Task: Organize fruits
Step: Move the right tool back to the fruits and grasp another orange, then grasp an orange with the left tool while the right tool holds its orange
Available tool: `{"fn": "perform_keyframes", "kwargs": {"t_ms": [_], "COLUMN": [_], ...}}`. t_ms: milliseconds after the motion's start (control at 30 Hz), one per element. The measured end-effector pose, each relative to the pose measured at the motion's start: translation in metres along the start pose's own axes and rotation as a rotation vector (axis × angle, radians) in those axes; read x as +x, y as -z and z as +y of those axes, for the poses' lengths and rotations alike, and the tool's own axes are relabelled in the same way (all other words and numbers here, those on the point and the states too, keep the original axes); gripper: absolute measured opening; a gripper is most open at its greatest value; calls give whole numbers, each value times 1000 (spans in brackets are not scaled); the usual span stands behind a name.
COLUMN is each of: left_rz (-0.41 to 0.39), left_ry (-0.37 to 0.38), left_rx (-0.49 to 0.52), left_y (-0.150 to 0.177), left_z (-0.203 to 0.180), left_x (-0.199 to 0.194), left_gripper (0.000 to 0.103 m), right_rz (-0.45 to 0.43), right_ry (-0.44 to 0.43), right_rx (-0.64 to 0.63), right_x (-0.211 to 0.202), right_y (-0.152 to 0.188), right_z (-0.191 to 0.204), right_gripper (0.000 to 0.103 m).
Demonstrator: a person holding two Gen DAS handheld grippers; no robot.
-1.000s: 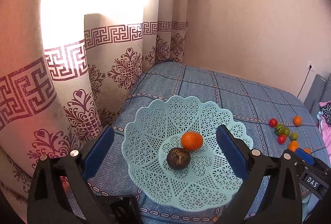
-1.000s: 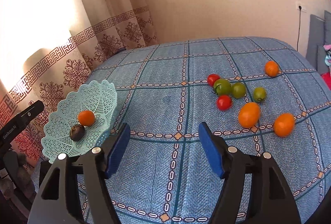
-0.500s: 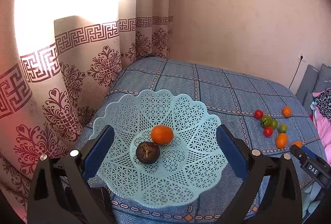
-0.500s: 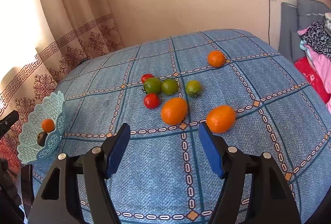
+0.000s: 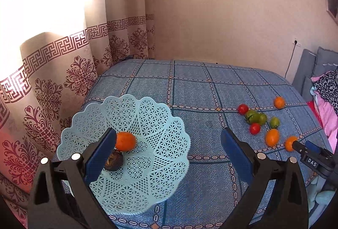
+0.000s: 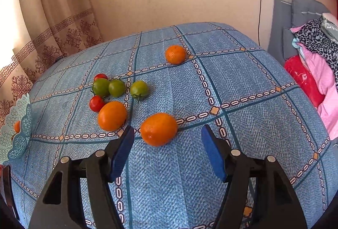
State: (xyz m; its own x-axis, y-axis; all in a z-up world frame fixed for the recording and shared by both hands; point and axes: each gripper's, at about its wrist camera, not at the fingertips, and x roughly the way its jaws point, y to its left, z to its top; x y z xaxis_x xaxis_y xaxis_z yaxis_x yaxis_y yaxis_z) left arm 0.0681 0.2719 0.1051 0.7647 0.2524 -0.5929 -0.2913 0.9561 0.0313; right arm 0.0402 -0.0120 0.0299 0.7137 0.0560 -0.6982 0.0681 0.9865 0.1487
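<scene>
- Fruits lie mostly loose on the bed; the nearest orange fruit sits just in front of the right tongs, slightly toward its left pad.
- Right tongs are wide apart and grasp nothing; the pads do not touch the fruit yet.
- Left tongs are also spread wide and empty, hanging over the light blue basket without touching it, as far as I can judge.
- Inside the basket are already one small orange and one dark round fruit.
- Beside the nearest fruit lies a second orange fruit, then two red tomatoes and three green tomatoes; one mandarin is farther back, apart from them.
- Risk: the fruit is round and the bed is soft, so a pad that arrives off centre may push it and let it roll toward its neighbours.
- Risk: closing too hard may bruise it; closing too weakly may drop it on the way to the basket, which stands well apart at the bed edge near the curtain.
</scene>
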Motion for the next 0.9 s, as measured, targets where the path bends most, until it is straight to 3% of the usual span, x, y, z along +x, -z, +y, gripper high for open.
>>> {"fn": "perform_keyframes", "kwargs": {"t_ms": [233, 400, 700, 900], "left_rz": [26, 56, 95, 100], "left_ry": [37, 58, 66, 75], "left_rx": [43, 49, 103, 167], "left_y": [-2, 1, 4, 9], "left_z": [-30, -45, -77, -104], "left_x": [10, 21, 37, 45], "left_gripper": [100, 100, 100, 100], "right_rz": [45, 65, 48, -22], "right_ry": [-22, -26, -52, -29], "right_rx": [-90, -102, -77, -73], "right_x": [19, 29, 26, 6], "right_y": [-2, -5, -5, -5], "right_z": [12, 13, 7, -3], "right_gripper": [54, 43, 42, 42]}}
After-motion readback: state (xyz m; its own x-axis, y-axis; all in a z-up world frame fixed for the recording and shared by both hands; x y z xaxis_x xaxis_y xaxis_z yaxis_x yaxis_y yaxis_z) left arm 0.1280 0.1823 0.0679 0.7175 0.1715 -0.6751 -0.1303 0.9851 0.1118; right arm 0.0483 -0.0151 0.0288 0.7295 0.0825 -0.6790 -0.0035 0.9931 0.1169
